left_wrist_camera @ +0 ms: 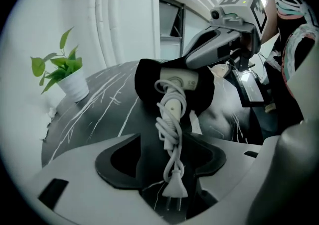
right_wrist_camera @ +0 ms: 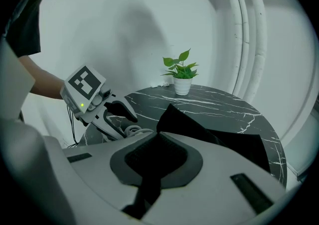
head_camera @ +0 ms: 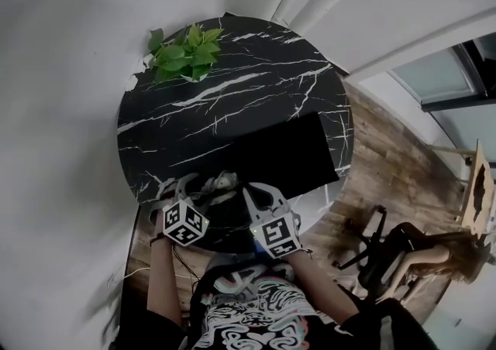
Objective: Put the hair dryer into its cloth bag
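- Pinching cloth bag (right_wrist_camera: 189, 127) rim tight in right gripper (right_wrist_camera: 145, 189); keep mouth raised.
- Straddling cord (left_wrist_camera: 168, 137) with left gripper (left_wrist_camera: 169, 162), jaws released; close on hair dryer (left_wrist_camera: 179, 79) handle, nudge deeper.

My right gripper (right_wrist_camera: 158, 144) is matt grey plastic with black textured pads (right_wrist_camera: 149, 162). The cloth bag (head_camera: 291, 156) is matt black fabric. The hair dryer (left_wrist_camera: 177, 78) is smooth white plastic, its cord (left_wrist_camera: 168, 137) rubbery. The table (head_camera: 232, 93) is glossy black, white-veined marble.
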Available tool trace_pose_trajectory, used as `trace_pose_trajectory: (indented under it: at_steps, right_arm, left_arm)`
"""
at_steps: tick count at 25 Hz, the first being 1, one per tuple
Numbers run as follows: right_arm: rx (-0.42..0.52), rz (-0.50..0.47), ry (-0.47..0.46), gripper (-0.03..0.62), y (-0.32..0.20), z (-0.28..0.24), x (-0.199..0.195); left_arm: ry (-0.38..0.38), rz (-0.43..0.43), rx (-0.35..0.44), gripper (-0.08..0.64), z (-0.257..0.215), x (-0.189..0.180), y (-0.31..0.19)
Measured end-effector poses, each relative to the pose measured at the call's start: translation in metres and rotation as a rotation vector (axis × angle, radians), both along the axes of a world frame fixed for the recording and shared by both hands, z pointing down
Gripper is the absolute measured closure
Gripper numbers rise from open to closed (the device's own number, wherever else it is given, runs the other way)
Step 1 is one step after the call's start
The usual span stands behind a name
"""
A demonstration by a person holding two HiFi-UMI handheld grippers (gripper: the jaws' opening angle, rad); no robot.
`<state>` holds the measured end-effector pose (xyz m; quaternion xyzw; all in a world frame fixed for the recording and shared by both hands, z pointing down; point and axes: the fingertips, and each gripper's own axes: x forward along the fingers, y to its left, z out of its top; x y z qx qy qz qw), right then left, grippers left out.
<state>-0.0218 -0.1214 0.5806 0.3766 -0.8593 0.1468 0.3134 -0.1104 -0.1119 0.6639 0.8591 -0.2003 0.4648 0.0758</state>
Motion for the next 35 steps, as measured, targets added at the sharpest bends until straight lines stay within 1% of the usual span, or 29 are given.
trace_pose_trajectory:
  at_steps: [2, 3, 4, 5, 6, 7, 9, 10, 11, 13, 14, 16, 17, 18, 20, 22, 23, 24, 27, 30, 35]
  right_arm:
    - [-0.001, -0.003, 0.001, 0.569, 0.000, 0.000, -0.001]
    - [-0.001, -0.006, 0.003, 0.569, 0.001, 0.000, -0.001]
    - [-0.002, -0.008, 0.004, 0.569, 0.001, -0.001, -0.001]
    - [-0.003, -0.009, 0.004, 0.569, 0.002, -0.001, -0.001]
    - [-0.004, -0.007, 0.003, 0.569, 0.001, -0.002, -0.001]
    - [-0.005, -0.005, 0.002, 0.569, 0.001, -0.003, 0.000]
    - [-0.007, -0.004, 0.004, 0.569, 0.001, -0.004, 0.002]
    - [-0.009, -0.005, 0.005, 0.569, 0.001, -0.005, 0.002]
    - [-0.011, -0.004, 0.004, 0.569, 0.001, -0.005, 0.002]
    - [-0.014, 0.004, -0.001, 0.569, 0.000, -0.005, 0.003]
    - [-0.014, 0.012, -0.004, 0.569, -0.001, -0.006, 0.004]
    - [-0.014, 0.025, -0.008, 0.569, -0.001, -0.007, 0.005]
    - [-0.014, 0.027, -0.008, 0.569, -0.001, -0.007, 0.005]
    - [-0.015, 0.028, -0.006, 0.569, -0.001, -0.008, 0.006]
    - [-0.016, 0.027, -0.002, 0.569, 0.000, -0.009, 0.005]
    - [-0.011, 0.022, 0.001, 0.569, 0.002, -0.011, 0.004]
    - [-0.007, 0.020, 0.002, 0.569, 0.003, -0.013, 0.005]
    - [-0.001, 0.021, 0.001, 0.569, 0.003, -0.015, 0.005]
    - [0.013, 0.028, -0.006, 0.569, 0.003, -0.021, 0.008]
    - [0.029, 0.034, -0.025, 0.569, 0.002, -0.029, 0.011]
    - [0.061, 0.008, -0.046, 0.569, 0.002, -0.043, 0.017]
  left_arm:
    - [-0.029, -0.012, -0.021, 0.301, 0.007, -0.014, 0.005]
    - [-0.043, -0.004, -0.034, 0.301, 0.011, -0.017, 0.007]
    - [-0.054, 0.014, -0.048, 0.302, 0.015, -0.017, 0.010]
    - [-0.064, 0.038, -0.062, 0.324, 0.017, -0.016, 0.012]
    - [-0.075, 0.064, -0.072, 0.328, 0.018, -0.014, 0.012]
    - [-0.086, 0.091, -0.072, 0.328, 0.018, -0.013, 0.012]
    - [-0.096, 0.128, -0.048, 0.323, 0.014, -0.009, 0.010]
    - [-0.081, 0.124, -0.034, 0.321, 0.010, -0.006, 0.007]
    - [-0.048, 0.105, -0.033, 0.316, 0.005, -0.001, 0.005]
    - [0.035, 0.059, -0.057, 0.313, -0.001, 0.013, 0.000]
    - [0.052, 0.054, -0.068, 0.305, 0.001, 0.020, -0.002]
    - [0.022, 0.089, -0.073, 0.302, 0.013, 0.031, -0.003]
    - [0.011, 0.107, -0.077, 0.327, 0.017, 0.034, -0.002]
    - [0.024, 0.109, -0.086, 0.345, 0.017, 0.036, -0.003]
    - [0.104, 0.079, -0.109, 0.373, 0.010, 0.038, -0.003]
    - [0.198, 0.048, -0.124, 0.383, -0.006, 0.040, -0.002]
    - [0.230, 0.040, -0.122, 0.388, -0.015, 0.041, -0.003]
    - [0.246, 0.043, -0.115, 0.390, -0.022, 0.042, -0.004]
    - [0.258, 0.076, -0.098, 0.394, -0.037, 0.049, -0.007]
    - [0.278, 0.090, -0.088, 0.399, -0.049, 0.056, -0.008]
    - [0.328, 0.062, -0.086, 0.402, -0.056, 0.067, -0.008]
